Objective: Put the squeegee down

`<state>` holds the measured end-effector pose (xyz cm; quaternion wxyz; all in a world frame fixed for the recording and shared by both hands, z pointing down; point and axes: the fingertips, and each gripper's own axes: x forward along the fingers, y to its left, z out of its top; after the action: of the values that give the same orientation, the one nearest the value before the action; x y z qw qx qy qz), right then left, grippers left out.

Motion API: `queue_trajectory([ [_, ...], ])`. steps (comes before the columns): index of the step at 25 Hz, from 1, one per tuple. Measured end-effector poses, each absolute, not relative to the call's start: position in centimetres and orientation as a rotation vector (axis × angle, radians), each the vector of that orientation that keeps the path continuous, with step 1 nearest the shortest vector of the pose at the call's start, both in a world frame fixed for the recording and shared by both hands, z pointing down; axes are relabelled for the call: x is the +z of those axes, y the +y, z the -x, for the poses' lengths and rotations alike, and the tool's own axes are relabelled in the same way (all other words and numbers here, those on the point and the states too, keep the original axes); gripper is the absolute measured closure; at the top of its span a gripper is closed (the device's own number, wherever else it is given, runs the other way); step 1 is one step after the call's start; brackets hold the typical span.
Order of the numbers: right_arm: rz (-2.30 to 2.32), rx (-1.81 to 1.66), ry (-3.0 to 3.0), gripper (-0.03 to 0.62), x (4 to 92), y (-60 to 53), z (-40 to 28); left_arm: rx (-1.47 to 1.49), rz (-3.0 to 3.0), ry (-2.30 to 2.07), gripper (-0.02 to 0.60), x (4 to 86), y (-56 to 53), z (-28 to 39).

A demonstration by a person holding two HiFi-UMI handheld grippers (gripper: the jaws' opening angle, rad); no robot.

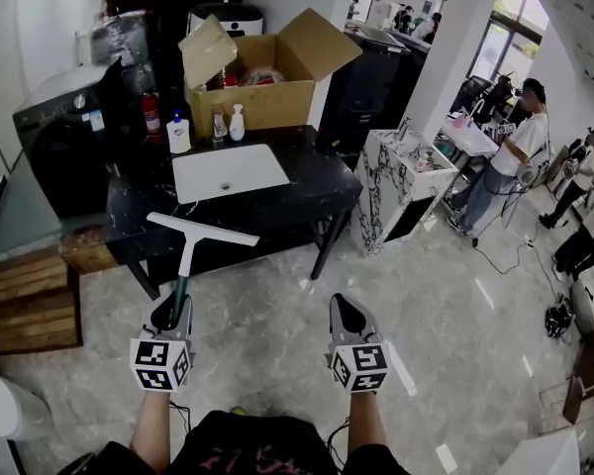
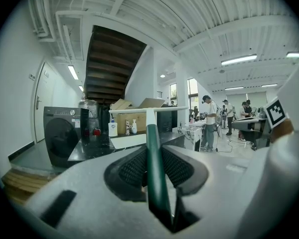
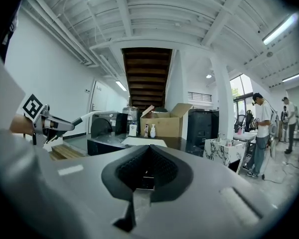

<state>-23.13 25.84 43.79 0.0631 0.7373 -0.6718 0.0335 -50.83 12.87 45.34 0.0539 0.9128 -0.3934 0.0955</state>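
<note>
My left gripper [image 1: 172,312] is shut on the squeegee's dark green handle [image 1: 181,287], low in the head view at left. The handle runs forward and up to a white neck and the white blade [image 1: 204,230], which lies crosswise in the air in front of the black table [image 1: 312,188]. In the left gripper view the handle [image 2: 153,153] is pinched between both pads, with the blade [image 2: 148,110] level beyond them. My right gripper [image 1: 346,315] hangs beside it, about a forearm's length to the right, shut and empty [image 3: 146,169].
The table carries a white sink basin [image 1: 230,171], small bottles [image 1: 178,133] and an open cardboard box [image 1: 262,82]. A dark washing machine [image 1: 64,137] and wooden steps [image 1: 25,300] stand left, a marble-patterned stand [image 1: 401,181] right. People [image 1: 510,156] stand far right.
</note>
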Motion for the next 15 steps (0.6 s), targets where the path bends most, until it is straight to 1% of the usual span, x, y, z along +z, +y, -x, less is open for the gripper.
queue_trajectory([
  [4, -2.238, 0.117, -2.005, 0.594, 44.1, 25.8, 22.5, 0.3, -2.77, -1.166, 0.48, 45.8, 12.3, 50.2],
  [15, -2.283, 0.133, -1.986, 0.594, 44.6, 23.4, 18.2, 0.318, -2.801, -1.113, 0.48, 45.9, 9.7, 45.1],
])
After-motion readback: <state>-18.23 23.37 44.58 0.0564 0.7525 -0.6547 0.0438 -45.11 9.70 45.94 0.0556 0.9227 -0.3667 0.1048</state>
